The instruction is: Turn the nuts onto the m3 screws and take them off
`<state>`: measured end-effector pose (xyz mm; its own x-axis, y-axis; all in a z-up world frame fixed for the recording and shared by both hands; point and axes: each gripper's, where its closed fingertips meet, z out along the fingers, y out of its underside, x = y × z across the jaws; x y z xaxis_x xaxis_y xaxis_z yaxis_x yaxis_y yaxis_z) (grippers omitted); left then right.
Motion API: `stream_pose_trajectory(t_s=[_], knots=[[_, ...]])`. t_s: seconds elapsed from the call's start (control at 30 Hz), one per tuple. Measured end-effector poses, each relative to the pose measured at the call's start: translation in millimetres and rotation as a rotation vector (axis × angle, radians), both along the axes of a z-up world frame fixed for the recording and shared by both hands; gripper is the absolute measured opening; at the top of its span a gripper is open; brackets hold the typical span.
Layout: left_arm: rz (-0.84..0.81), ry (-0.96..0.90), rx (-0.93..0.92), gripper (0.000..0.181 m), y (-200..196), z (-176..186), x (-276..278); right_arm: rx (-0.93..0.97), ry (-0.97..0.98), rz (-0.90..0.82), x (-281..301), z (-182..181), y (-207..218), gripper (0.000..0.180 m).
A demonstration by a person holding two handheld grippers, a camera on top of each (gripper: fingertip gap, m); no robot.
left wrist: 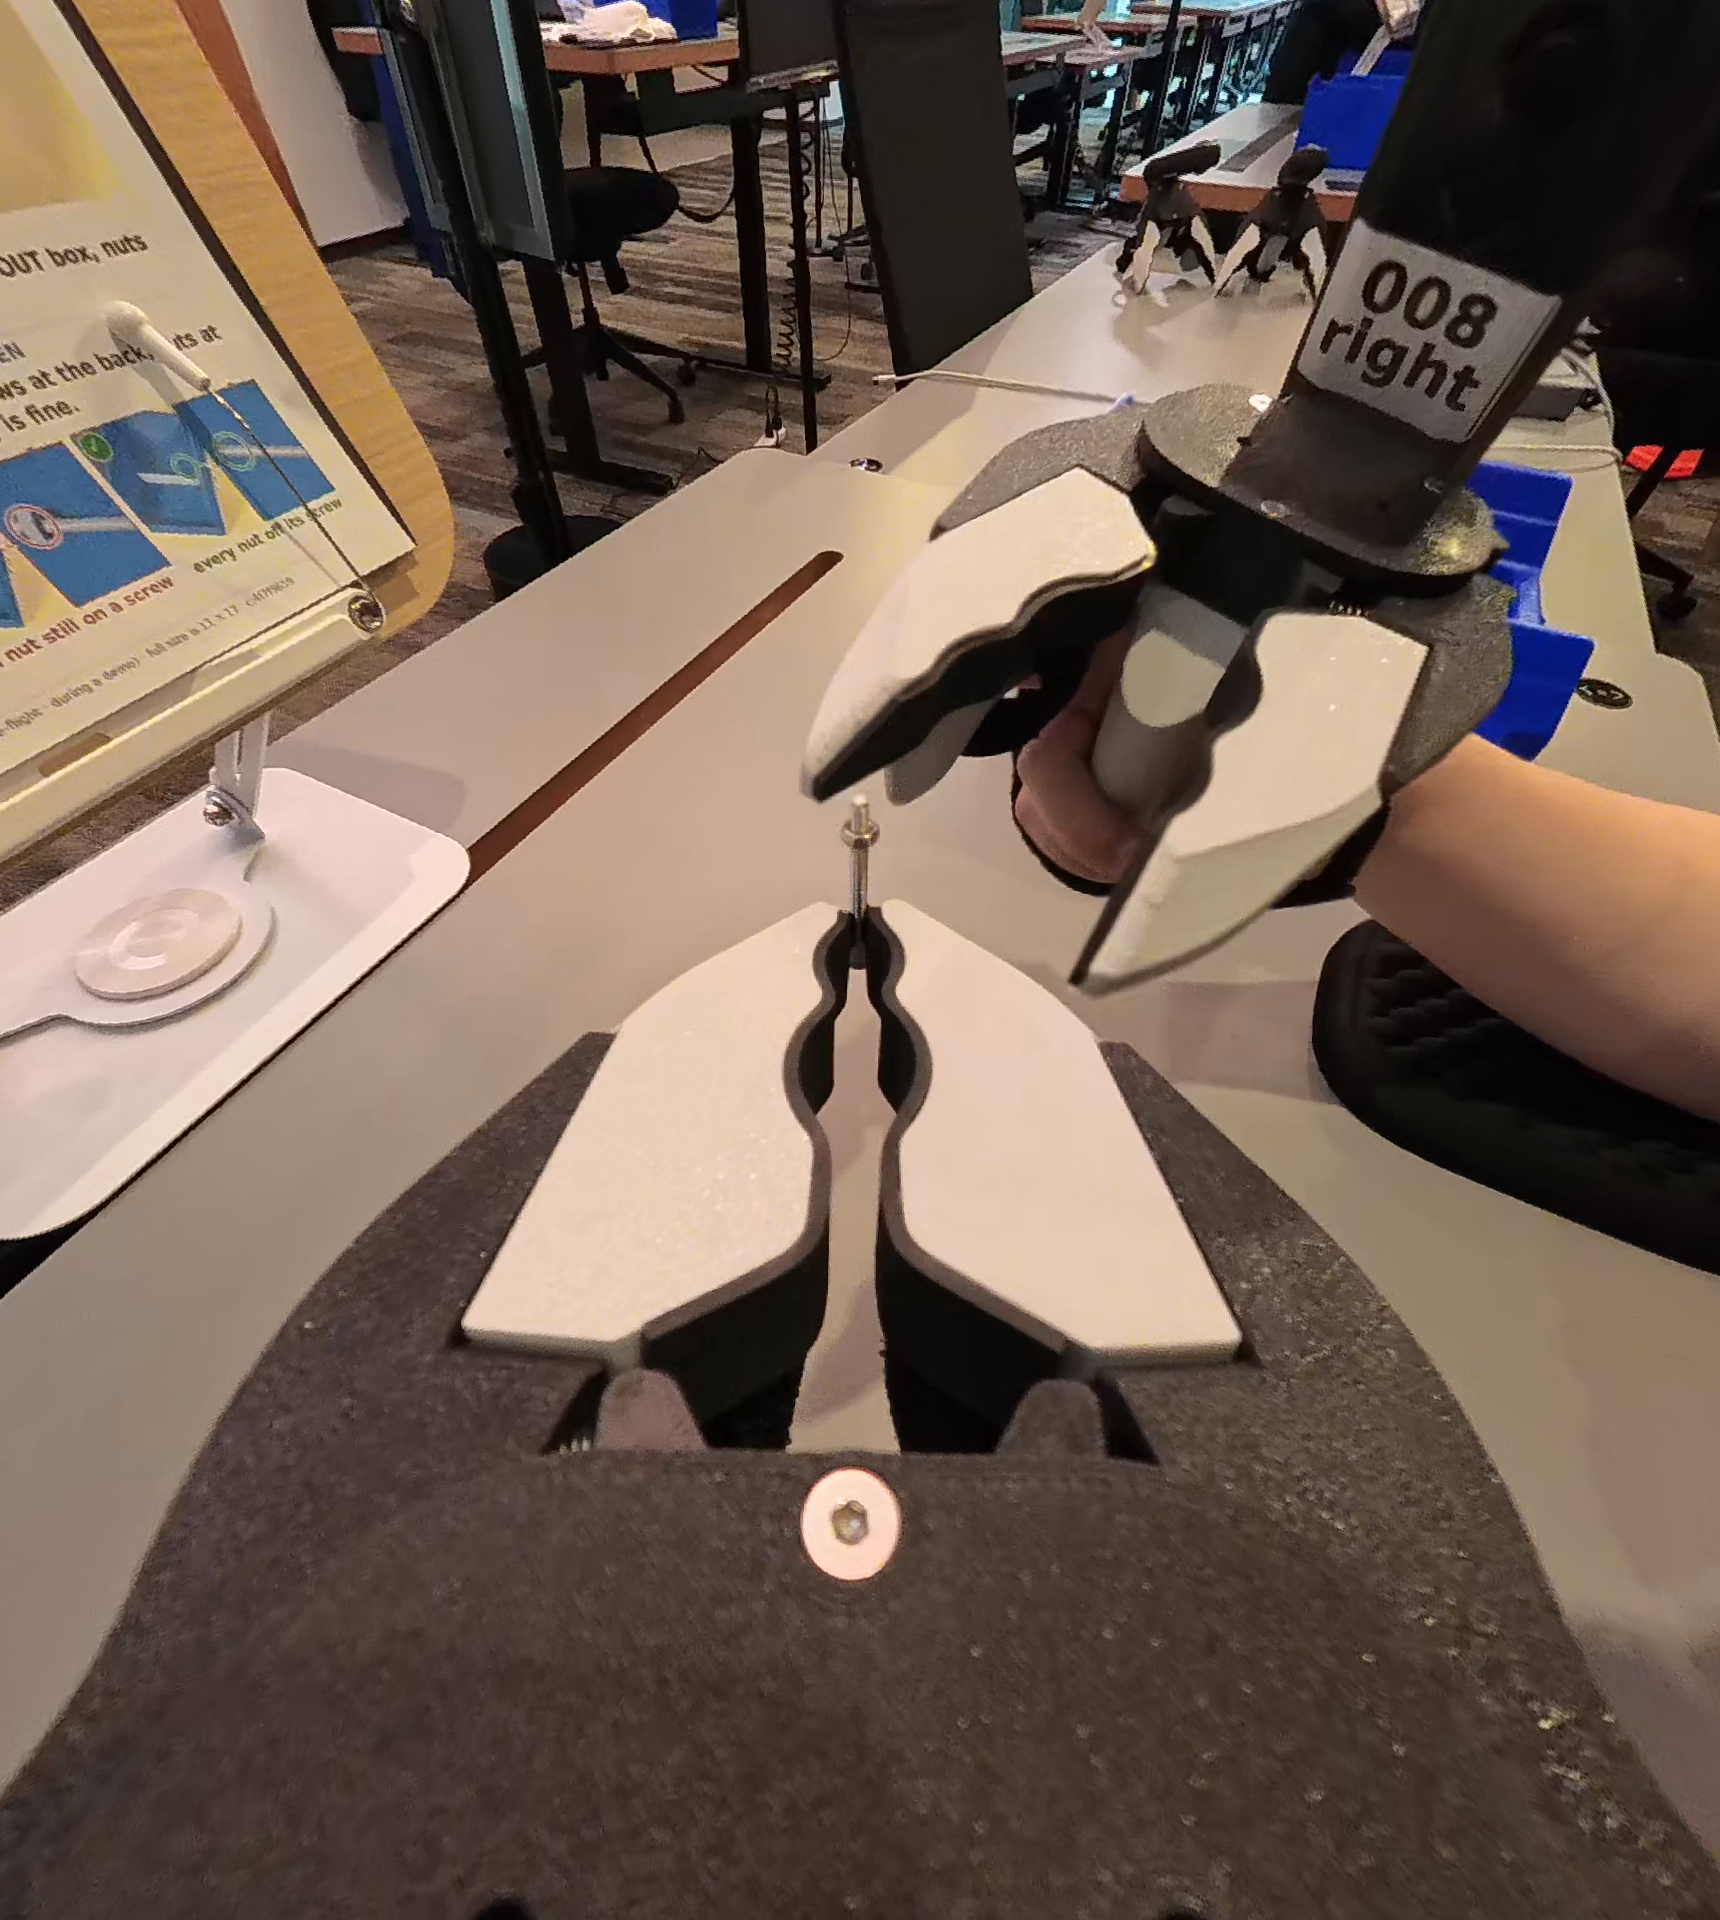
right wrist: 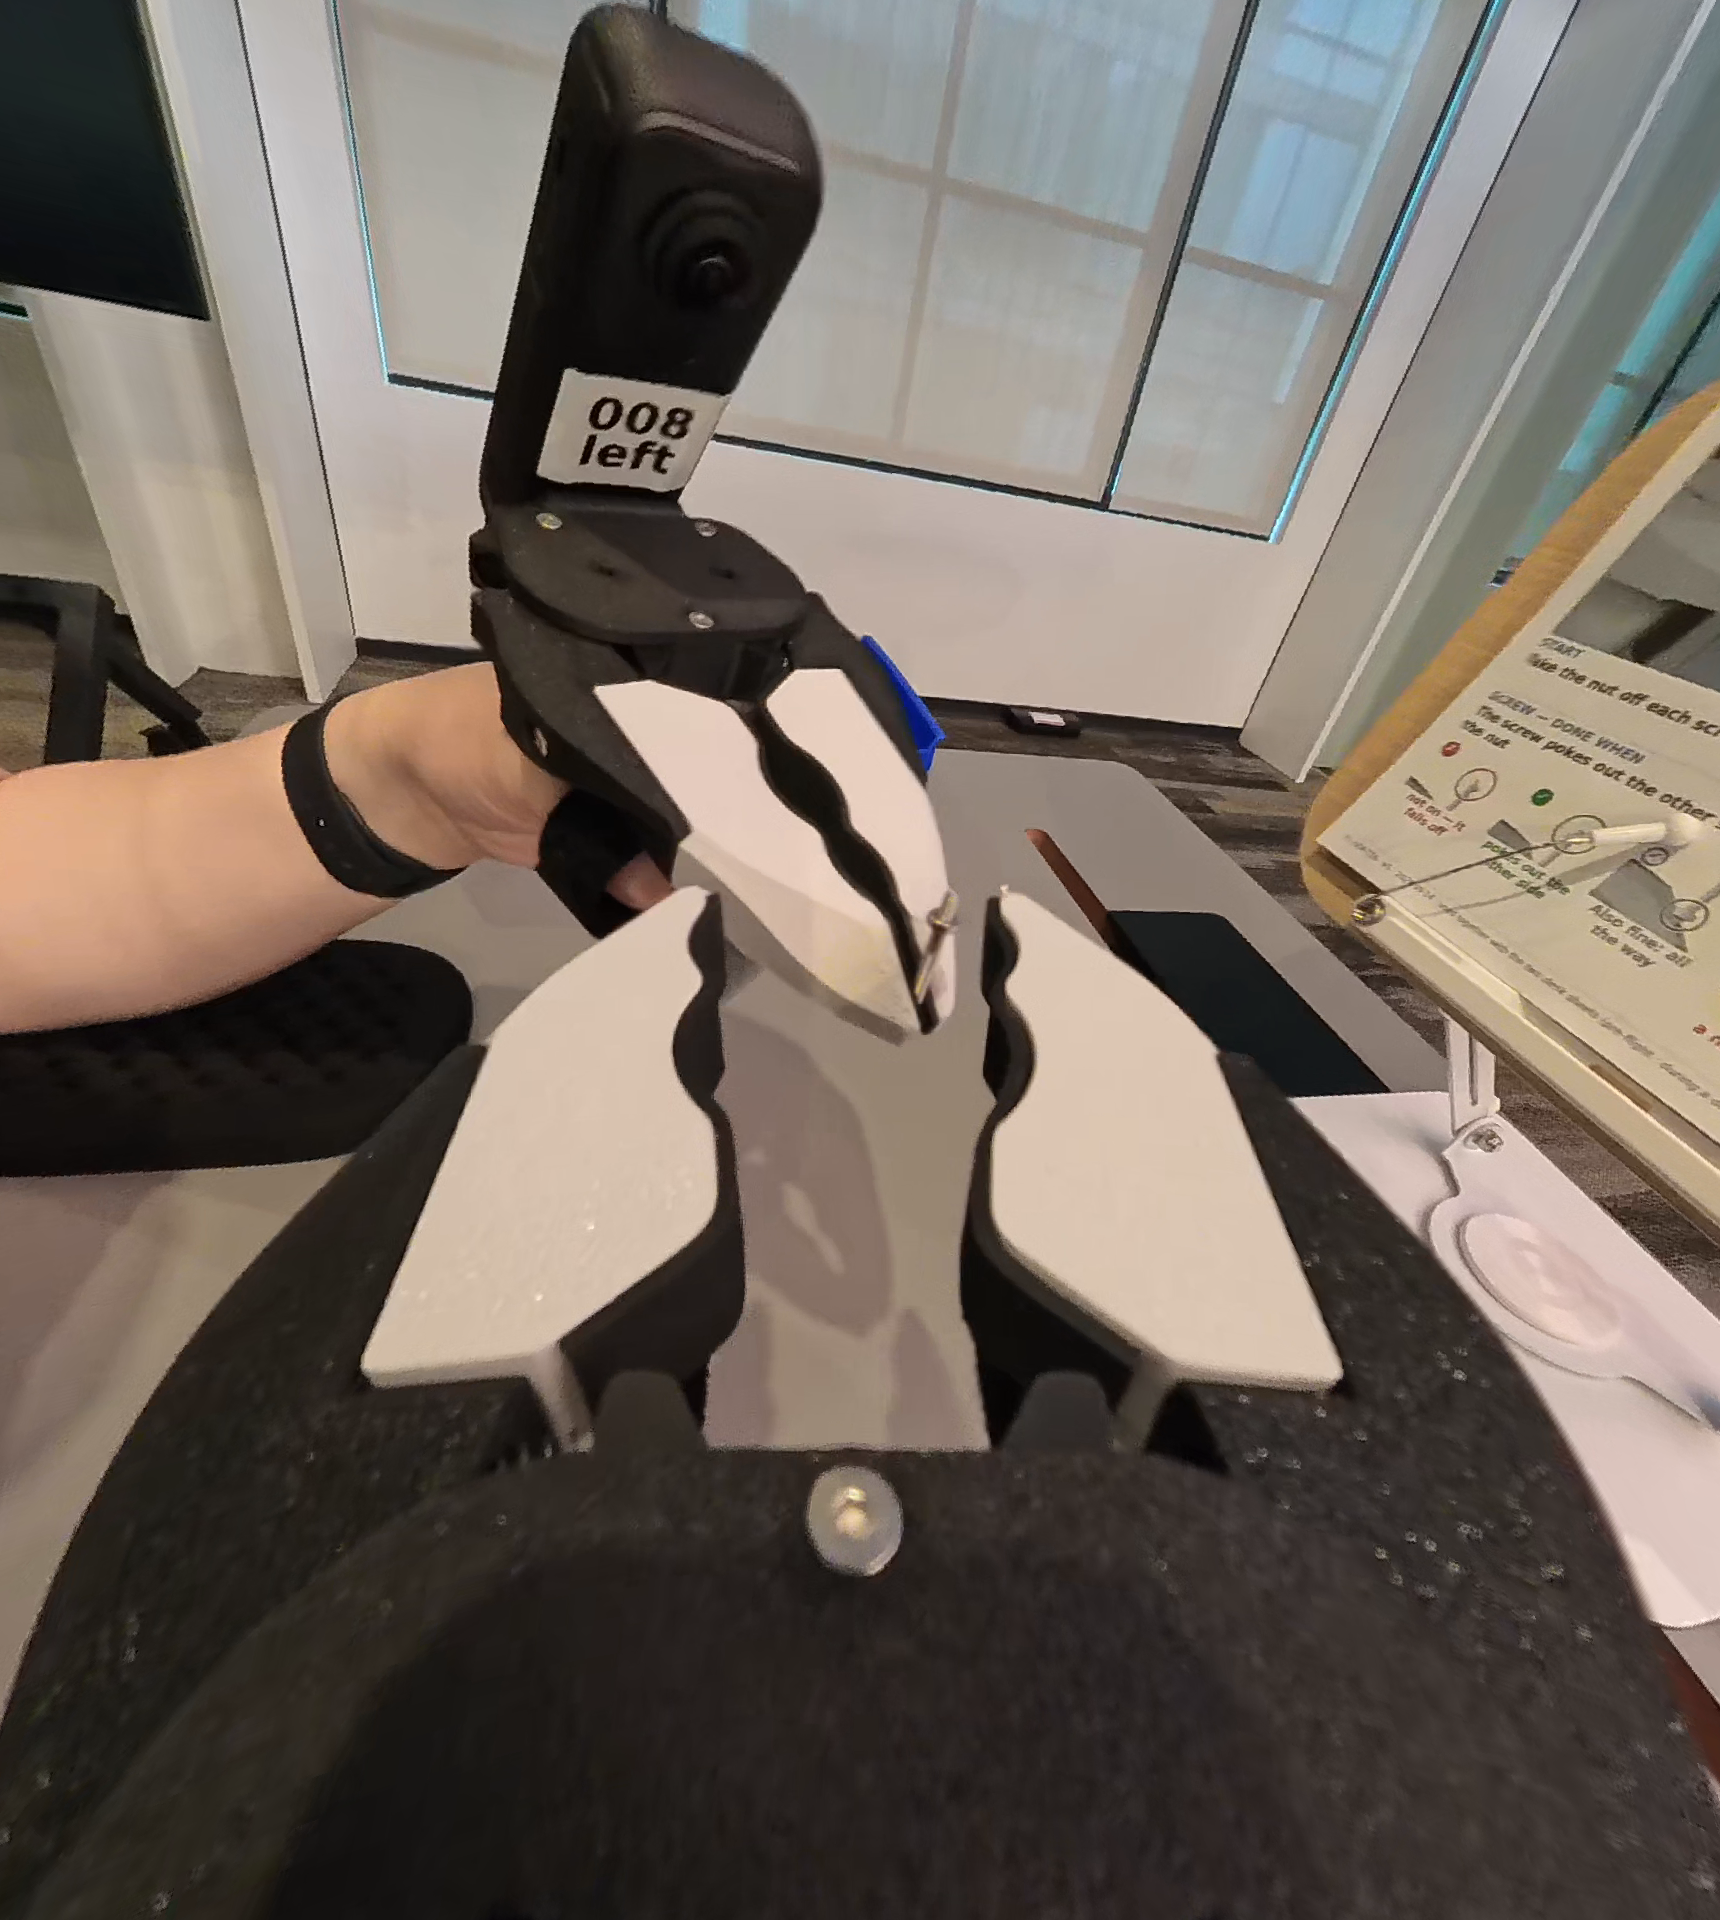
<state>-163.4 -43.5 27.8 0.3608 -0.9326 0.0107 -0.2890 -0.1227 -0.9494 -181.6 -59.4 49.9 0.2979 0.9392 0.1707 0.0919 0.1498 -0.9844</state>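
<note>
One grey table (left wrist: 627, 790) beneath office desks (left wrist: 1199, 166).

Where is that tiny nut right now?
The nut sits near the free tip of the screw pinched in the left gripper, just below the open right gripper.

A laminated instruction sheet (left wrist: 108, 436) leans on a wooden board atop a white stand (left wrist: 160, 997) at one side of the grey bench (left wrist: 627, 748). A black padded armrest (left wrist: 1562, 1122) lies on the bench. Blue bins (left wrist: 1531, 592), office chairs and other desks sit farther back.
</note>
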Motion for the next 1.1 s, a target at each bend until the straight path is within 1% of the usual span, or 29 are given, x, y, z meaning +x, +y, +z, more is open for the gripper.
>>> stream_pose_trajectory(t_s=[0.07, 0.13, 0.17, 0.2, 0.23, 0.3, 0.43, 0.73, 0.9, 1.1], knots=[[0.003, 0.005, 0.004, 0.002, 0.4, -0.5, 0.0, 0.006, -0.038, 0.012, -4.1, -5.0, -2.6, 0.048], [0.007, 0.005, 0.004, 0.002, 1.3, -0.1, -1.7, 0.014, -0.045, 0.007, -2.0, -5.1, -2.4, 0.045], [0.014, 0.0, 0.003, 0.002, 2.5, 0.9, -3.0, 0.006, -0.04, 0.012, 0.8, -4.4, -2.0, 0.039], [0.019, -0.009, 0.002, 0.002, 3.3, 2.5, -4.1, -0.006, -0.028, 0.029, 3.3, -3.5, -2.9, 0.029], [0.014, -0.018, -0.005, 0.002, 2.7, 3.9, -4.5, -0.023, 0.0, 0.021, 6.0, -1.1, -0.1, 0.028], [0.0, -0.03, -0.014, 0.002, 0.3, 5.5, -3.5, -0.062, 0.043, -0.009, 10.2, 0.9, 8.5, 0.021], [-0.012, -0.023, -0.01, 0.002, -2.5, 4.9, -0.9, -0.121, 0.084, 0.012, 9.8, 0.2, 11.2, 0.017], [-0.038, -0.035, -0.012, 0.002, -7.0, 6.9, 1.2, -0.162, 0.126, 0.074, 4.2, 0.6, 5.8, 0.009], [-0.072, -0.053, -0.017, 0.002, -12.3, 10.1, 2.2, -0.218, 0.175, 0.128, 5.2, 3.1, 3.4, 0.008], [-0.108, -0.068, -0.024, 0.002, -18.2, 12.7, 3.9, -0.231, 0.192, 0.169, 5.8, 5.1, -0.8, 0.002]])
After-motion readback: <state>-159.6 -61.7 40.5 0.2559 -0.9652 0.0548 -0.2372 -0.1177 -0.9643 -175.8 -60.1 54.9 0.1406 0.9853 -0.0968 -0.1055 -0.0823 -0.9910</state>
